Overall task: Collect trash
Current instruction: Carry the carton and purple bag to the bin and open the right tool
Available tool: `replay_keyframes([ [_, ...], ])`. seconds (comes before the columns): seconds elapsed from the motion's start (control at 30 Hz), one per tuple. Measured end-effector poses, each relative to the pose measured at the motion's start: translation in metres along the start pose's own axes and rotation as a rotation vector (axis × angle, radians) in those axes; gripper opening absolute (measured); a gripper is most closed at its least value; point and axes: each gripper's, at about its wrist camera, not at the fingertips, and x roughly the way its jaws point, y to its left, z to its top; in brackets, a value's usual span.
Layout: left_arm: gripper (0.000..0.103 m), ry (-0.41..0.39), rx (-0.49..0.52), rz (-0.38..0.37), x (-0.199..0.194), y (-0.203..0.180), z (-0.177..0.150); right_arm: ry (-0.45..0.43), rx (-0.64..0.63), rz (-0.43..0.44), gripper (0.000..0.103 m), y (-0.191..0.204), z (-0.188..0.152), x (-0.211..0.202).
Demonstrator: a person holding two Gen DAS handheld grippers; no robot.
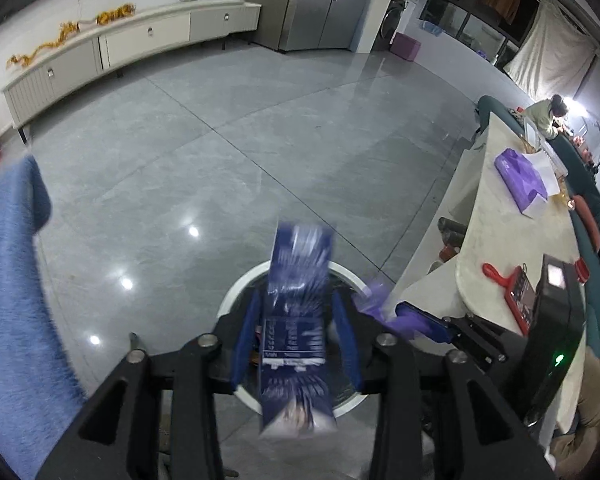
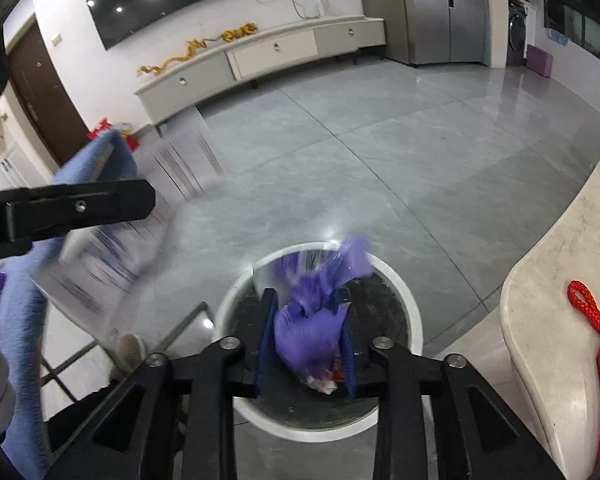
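Observation:
A round white-rimmed trash bin [image 1: 236, 292] [image 2: 416, 320] stands on the grey tiled floor right under both grippers. A dark blue carton [image 1: 296, 264] hangs, motion-blurred, between the blue pads of my left gripper [image 1: 296, 296], above the bin's mouth; the pads look just clear of its sides. A knotted purple plastic bag [image 2: 308, 332], also blurred, sits between the pads of my right gripper [image 2: 308, 294] over the bin, with narrow gaps either side. In the left wrist view the right gripper's blue pad [image 1: 420, 324] shows beside the bin rim. The carton's pale side [image 2: 140, 240] appears blurred in the right wrist view.
A pale marble counter [image 1: 500, 220] curves along the right, holding a purple packet [image 1: 520, 180], a red-handled item [image 1: 512, 284] and a black device [image 1: 552, 320]. A blue fuzzy sleeve [image 1: 12, 280] fills the left. A metal frame [image 2: 180, 328] stands left of the bin. A seated person [image 1: 548, 112] is far right.

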Motion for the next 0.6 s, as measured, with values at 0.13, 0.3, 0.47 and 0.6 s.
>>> replay_keyframes([
  [0.13, 0.054, 0.000, -0.022, -0.037, 0.001, 0.008, -0.003, 0.016, -0.007, -0.037, 0.048, 0.000, -0.006, 0.004],
  [0.3, 0.054, -0.044, -0.010, -0.034, -0.028, 0.011, -0.015, 0.015, -0.002, -0.010, 0.048, 0.001, -0.011, -0.009],
  [0.47, 0.054, -0.145, 0.022, 0.009, -0.081, 0.014, -0.033, -0.022, -0.032, 0.028, 0.048, 0.013, -0.020, -0.044],
  [0.6, 0.054, -0.237, 0.033, 0.036, -0.131, 0.019, -0.054, -0.064, -0.053, 0.047, 0.049, 0.019, -0.032, -0.087],
])
